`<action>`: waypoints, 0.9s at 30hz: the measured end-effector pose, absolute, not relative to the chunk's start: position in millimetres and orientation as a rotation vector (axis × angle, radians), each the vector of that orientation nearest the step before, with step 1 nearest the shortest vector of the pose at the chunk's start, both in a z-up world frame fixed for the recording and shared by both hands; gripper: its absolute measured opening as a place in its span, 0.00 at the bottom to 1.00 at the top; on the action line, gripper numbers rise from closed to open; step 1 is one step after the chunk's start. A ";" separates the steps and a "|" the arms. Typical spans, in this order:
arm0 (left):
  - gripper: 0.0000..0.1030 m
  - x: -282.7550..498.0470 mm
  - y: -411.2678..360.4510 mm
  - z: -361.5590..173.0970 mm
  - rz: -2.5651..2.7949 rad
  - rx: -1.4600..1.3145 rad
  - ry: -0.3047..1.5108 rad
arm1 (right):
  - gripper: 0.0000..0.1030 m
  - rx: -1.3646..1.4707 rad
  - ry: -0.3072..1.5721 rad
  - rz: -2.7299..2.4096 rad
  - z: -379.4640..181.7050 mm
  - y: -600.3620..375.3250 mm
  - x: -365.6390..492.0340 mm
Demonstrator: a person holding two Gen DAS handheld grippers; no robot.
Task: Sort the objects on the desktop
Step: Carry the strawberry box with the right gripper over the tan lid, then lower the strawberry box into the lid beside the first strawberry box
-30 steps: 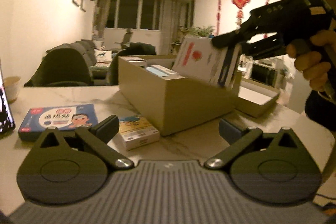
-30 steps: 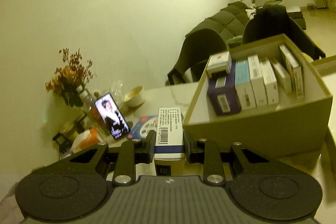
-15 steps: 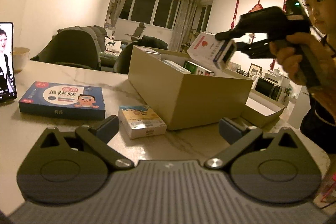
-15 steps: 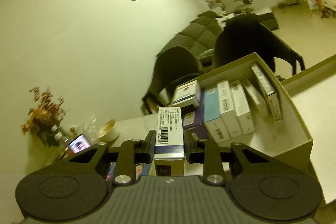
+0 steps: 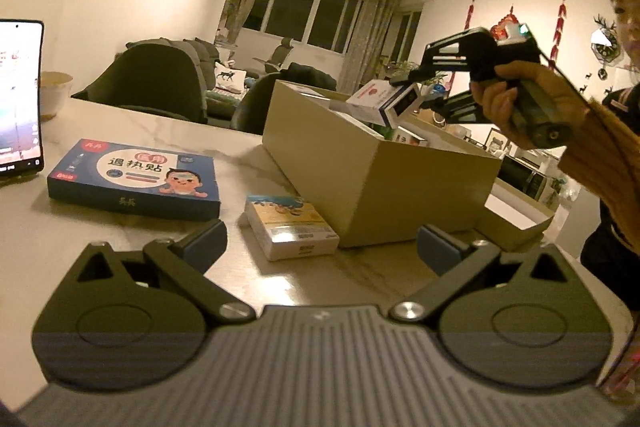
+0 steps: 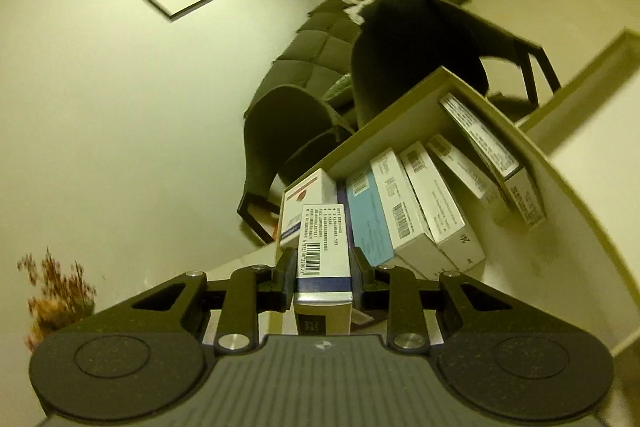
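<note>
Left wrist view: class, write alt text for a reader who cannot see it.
The right gripper holds a white medicine box over an open beige box. Nearer, the open left gripper faces a small yellow box and a flat blue box.

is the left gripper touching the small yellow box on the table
Apart. The left wrist view shows the left gripper with its jaws wide open and the small yellow box lying on the table beyond the fingertips, clear of both.

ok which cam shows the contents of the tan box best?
Right wrist: it looks down into the tan box, showing the row of cartons on edge. Left wrist mostly sees the box's outer wall; only a few carton tops peek over the rim.
</note>
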State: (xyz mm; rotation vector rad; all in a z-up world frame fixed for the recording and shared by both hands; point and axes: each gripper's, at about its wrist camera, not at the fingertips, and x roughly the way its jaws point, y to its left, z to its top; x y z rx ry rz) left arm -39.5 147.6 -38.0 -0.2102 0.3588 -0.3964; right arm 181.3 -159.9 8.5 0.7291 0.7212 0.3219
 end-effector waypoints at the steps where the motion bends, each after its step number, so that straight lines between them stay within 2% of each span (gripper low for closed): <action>1: 1.00 -38.8 148.4 -38.1 -0.395 -0.214 0.361 | 0.29 0.749 0.729 0.311 5.4 -161.0 186.6; 14: 1.00 -29.3 156.3 -42.6 -0.372 -0.236 0.393 | 0.29 0.911 0.738 0.218 -25.0 -166.7 239.6; 27: 1.00 -25.4 160.3 -46.3 -0.359 -0.245 0.407 | 0.35 0.865 0.764 0.250 -37.7 -148.7 261.0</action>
